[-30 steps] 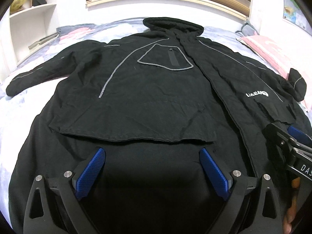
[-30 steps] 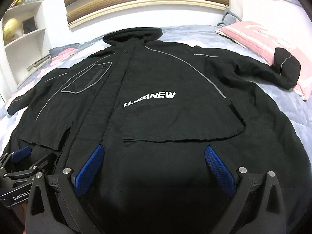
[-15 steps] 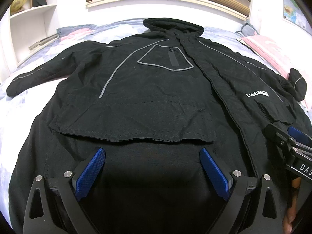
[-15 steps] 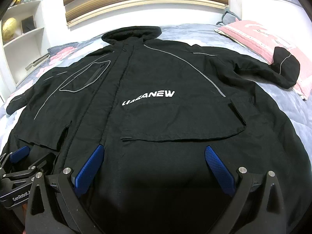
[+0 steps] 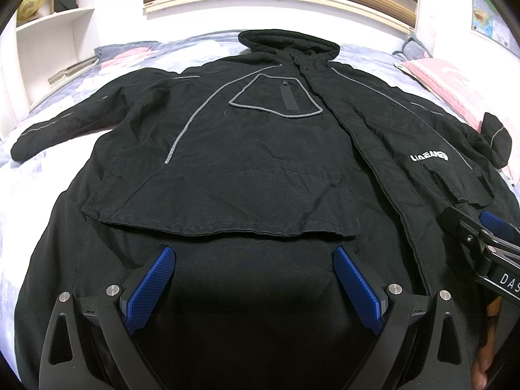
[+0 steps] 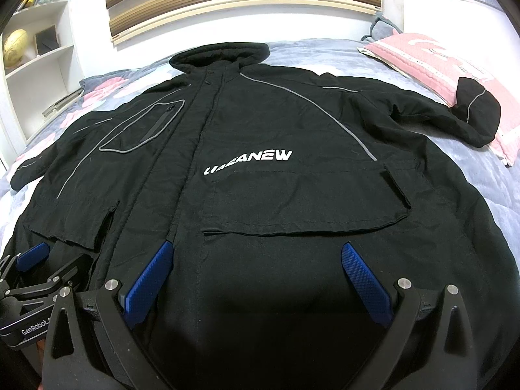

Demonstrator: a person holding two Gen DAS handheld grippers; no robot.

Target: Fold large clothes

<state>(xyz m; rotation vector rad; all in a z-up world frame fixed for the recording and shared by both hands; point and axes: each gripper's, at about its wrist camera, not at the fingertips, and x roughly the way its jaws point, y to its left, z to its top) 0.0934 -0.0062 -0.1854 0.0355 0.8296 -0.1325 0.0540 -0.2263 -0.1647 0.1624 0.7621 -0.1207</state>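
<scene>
black coat (image 6: 260,175) flat on bed (image 6: 325,52) | judged bulky, limp, slick-shelled | left gripper (image 5: 253,279), right gripper (image 6: 256,276) both agape above hem | take the hem corners, either side of the coat's zip

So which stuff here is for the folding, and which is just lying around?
For the folding:
- black jacket, spread flat on the bed
- left gripper, open
- right gripper, open

Just lying around:
- pink pillow
- globe on the white shelf
- wall map
</scene>
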